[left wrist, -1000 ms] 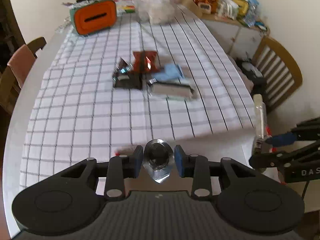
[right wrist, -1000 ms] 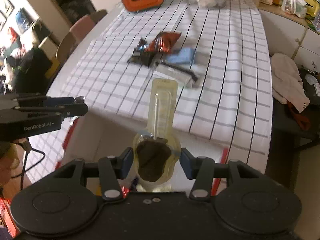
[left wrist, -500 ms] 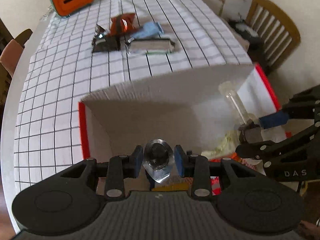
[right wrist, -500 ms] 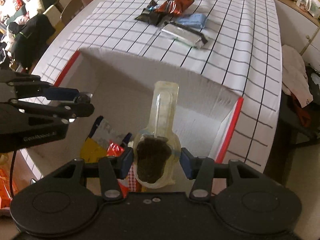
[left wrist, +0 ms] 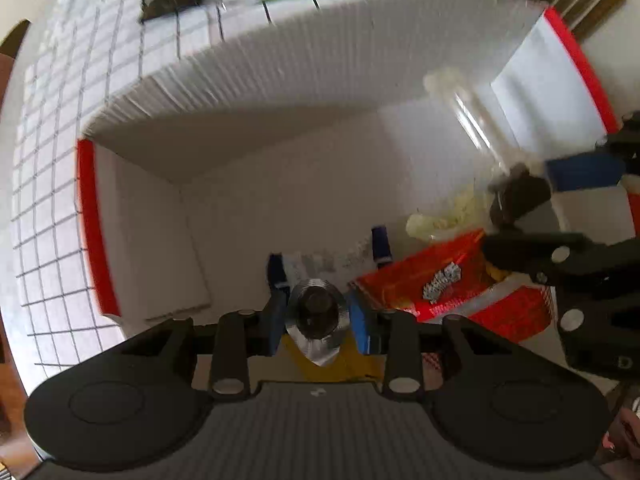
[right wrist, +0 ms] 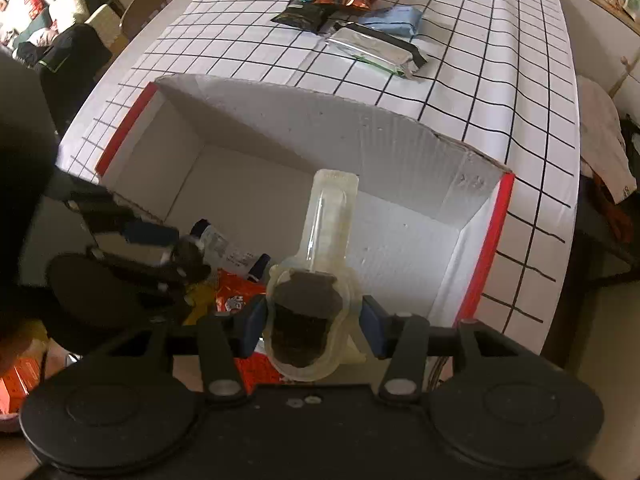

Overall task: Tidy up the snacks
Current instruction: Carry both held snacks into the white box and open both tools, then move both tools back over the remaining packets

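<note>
Both grippers are over the open box (right wrist: 400,152), so drops land inside: left gripper (left wrist: 318,316) clamps a foil snack (left wrist: 316,320), right gripper (right wrist: 308,320) clamps a clear-wrapped snack (right wrist: 316,280) pointing toward 12 o'clock.

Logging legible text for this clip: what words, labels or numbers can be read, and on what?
None reads in full.
Red snack bag: white logo, blurred.
Bottle: label print too small.
Black packet on the tablecloth: unreadable.
Right gripper: one stray character, unclear.
</note>
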Motion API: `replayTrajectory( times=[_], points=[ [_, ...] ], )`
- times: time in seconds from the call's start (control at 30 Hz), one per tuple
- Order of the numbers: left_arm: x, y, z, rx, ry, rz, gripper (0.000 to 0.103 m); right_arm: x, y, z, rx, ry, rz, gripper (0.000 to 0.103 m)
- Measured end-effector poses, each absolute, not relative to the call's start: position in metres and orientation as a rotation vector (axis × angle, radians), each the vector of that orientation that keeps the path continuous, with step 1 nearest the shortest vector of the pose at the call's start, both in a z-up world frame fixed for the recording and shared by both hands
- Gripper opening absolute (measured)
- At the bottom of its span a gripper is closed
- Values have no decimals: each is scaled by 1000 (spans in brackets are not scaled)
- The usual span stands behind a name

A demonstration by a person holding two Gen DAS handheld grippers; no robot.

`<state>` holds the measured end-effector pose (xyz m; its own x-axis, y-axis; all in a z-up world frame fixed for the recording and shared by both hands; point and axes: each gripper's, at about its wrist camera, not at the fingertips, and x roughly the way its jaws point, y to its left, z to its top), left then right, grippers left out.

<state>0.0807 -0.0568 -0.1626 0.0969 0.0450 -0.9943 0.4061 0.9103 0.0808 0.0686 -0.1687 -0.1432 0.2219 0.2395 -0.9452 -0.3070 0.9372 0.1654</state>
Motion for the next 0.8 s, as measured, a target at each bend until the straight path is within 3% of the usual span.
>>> replayTrajectory(
  times=[0.4, 0.8],
  points=[
    [78, -59, -158, 358, 1456, -306, 37, 74, -173, -141, -28, 1305, 368, 57],
    [78, -36, -116, 253, 1331, -317, 63, 71, -176, -110, -10, 1229, 403, 63]
  ],
)
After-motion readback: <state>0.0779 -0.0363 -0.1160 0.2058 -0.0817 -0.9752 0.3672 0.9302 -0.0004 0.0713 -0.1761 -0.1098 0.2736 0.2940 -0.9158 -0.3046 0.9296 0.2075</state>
